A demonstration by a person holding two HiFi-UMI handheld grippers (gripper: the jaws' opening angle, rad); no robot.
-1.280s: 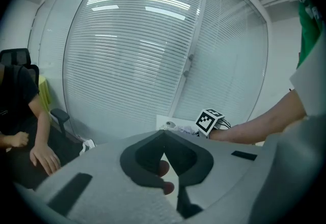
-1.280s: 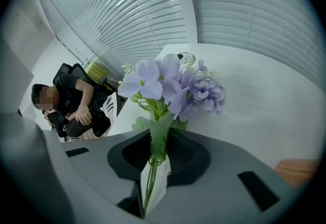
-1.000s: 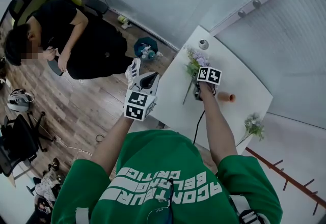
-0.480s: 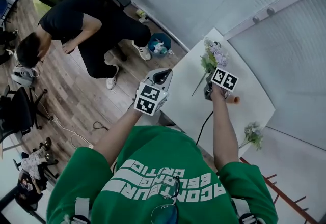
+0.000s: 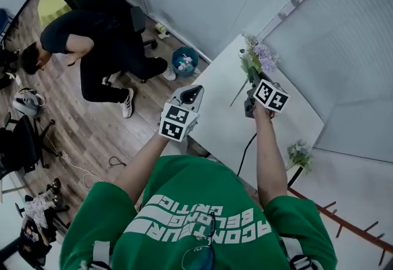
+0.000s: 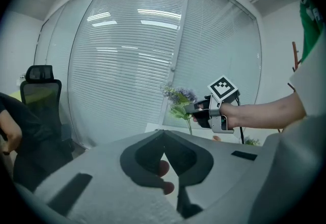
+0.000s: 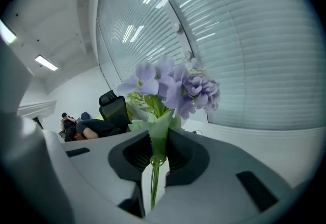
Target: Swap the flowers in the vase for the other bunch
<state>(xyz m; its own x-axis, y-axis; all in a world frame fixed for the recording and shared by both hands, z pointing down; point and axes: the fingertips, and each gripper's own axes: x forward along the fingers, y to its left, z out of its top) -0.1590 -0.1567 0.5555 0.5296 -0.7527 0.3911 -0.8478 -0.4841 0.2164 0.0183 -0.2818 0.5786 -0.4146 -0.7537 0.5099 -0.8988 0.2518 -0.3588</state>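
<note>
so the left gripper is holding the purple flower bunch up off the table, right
Not quite: the right gripper is holding the purple flower bunch up off the table. The right gripper view shows the stem clamped between its jaws; the left gripper is empty.

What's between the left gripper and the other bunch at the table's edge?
The person's right forearm crosses that line above the table, carrying the right gripper, which is shut on the purple bunch. The other bunch lies beyond it from the left gripper.
</note>
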